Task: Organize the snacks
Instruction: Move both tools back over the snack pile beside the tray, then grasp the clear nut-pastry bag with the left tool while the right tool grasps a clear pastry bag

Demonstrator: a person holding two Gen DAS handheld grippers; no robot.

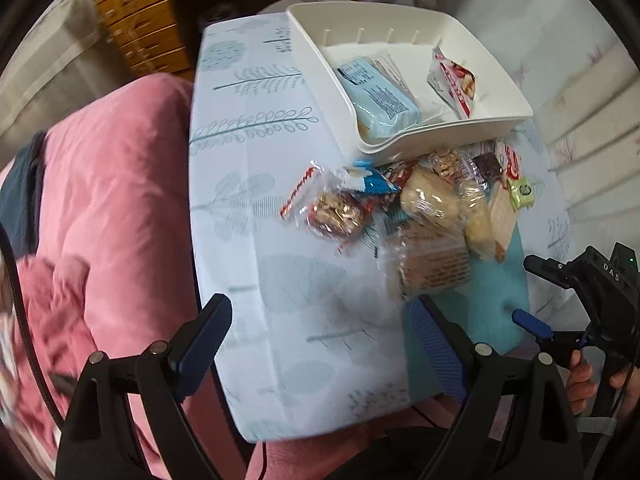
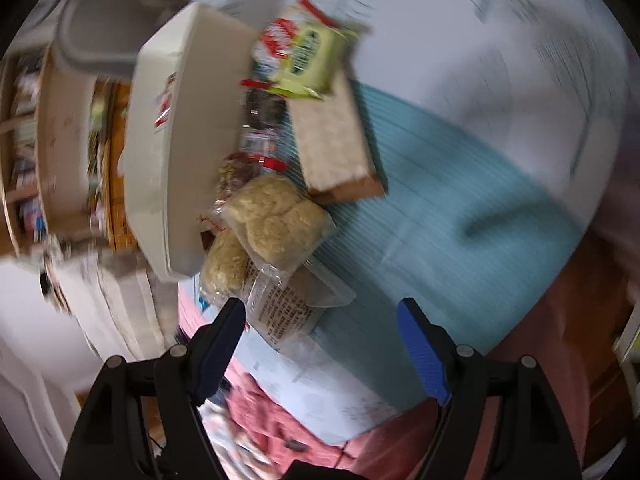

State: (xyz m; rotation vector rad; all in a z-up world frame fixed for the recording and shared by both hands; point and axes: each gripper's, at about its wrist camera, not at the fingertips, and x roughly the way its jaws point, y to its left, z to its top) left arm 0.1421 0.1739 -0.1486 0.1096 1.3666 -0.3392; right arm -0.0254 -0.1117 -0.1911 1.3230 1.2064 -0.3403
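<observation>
OPERATOR: Both of my tools hang over the snack heap on the table [image 1: 280, 128], and both are empty. The left hand-held gripper [image 1: 316, 340] stands wide apart above bare cloth, nothing between its pads. The right hand-held gripper [image 2: 322, 344] is spread too, its left finger [image 2: 220, 336] just beside a clear printed wrapper [image 2: 288, 316].

DESK: And the snacks themselves?

OPERATOR: Two are already in the white bin [image 1: 500, 92]: a pale blue pack [image 1: 380, 96] and a red-and-white packet [image 1: 454, 80]. The rest lie heaped against its low front lip, among them the nut bar [image 1: 336, 212], the bread rolls [image 2: 276, 220] and a green packet [image 2: 308, 60].

DESK: What could go wrong from here?

OPERATOR: The wrappers overlap. Closing on the clear one may pinch only loose film, I judge, and the bag would slide out on the lift. It may also drag the rolls lying on it toward the table edge, which is close to my side.

DESK: Anything else?

OPERATOR: The right view is smeared, so I cannot be sure which wrapper lies on top. The two tools are also near each other, and reaching for the same pile risks a knock. A push into the heap might shift the bin as well
</observation>
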